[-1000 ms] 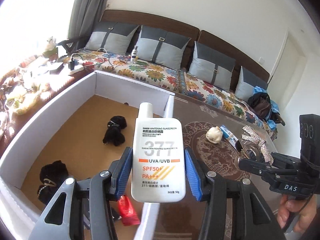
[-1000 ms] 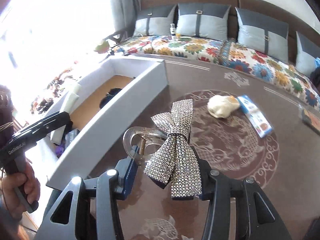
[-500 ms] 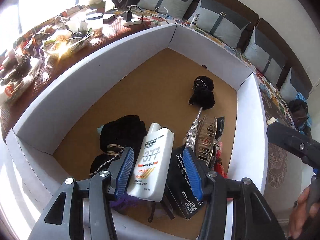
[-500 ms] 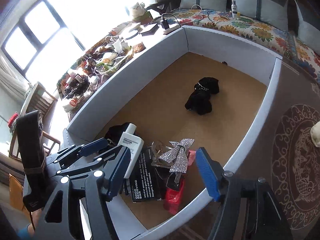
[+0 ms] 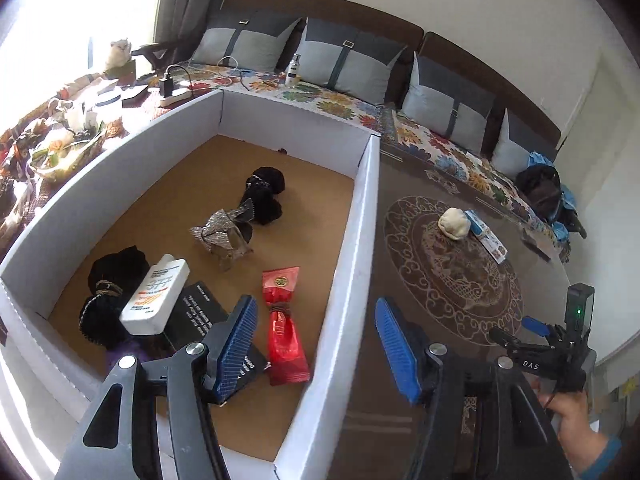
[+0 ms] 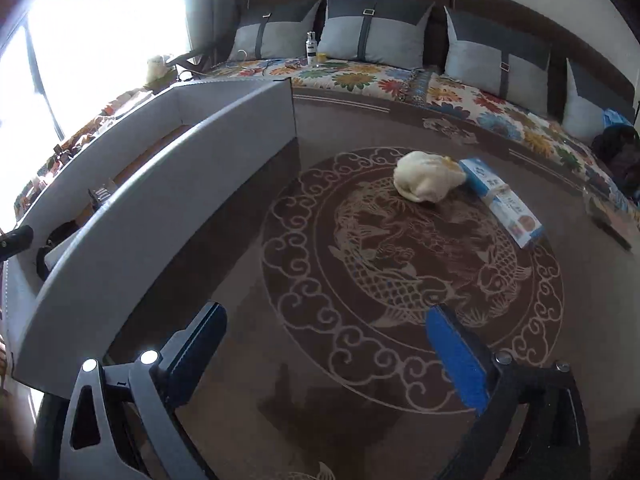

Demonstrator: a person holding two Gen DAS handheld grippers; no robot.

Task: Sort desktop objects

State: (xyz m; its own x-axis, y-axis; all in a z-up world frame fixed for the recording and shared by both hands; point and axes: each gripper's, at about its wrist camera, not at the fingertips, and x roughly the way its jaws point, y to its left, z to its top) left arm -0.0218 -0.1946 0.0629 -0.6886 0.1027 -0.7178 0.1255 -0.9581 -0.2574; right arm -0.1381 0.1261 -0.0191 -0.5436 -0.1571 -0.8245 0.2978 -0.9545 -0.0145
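Both the left gripper (image 5: 314,344) and right gripper (image 6: 326,344) are opening and empty, so reaching for the cream lump (image 6: 428,178), possibly soft, risks nudging the blue carton (image 6: 502,202) touching it.

Left gripper (image 5: 314,344) pointed steeply down, jaws opening, nothing between them; its blue pads (image 5: 236,340) stood apart, one on each side of its own view, on black arms with silver screws. Right gripper (image 6: 334,354) also angled down, jaws opening and very wide, nothing between them; one pad (image 6: 456,358) caught light and showed bright blue, the other sat in shadow. In the left wrist view the right gripper showed at the far right edge as a black body with a green light, gripped from below by the person's right hand (image 5: 570,404), fingers wrapped round the handle, a blue sleeve (image 5: 604,454) at the wrist.
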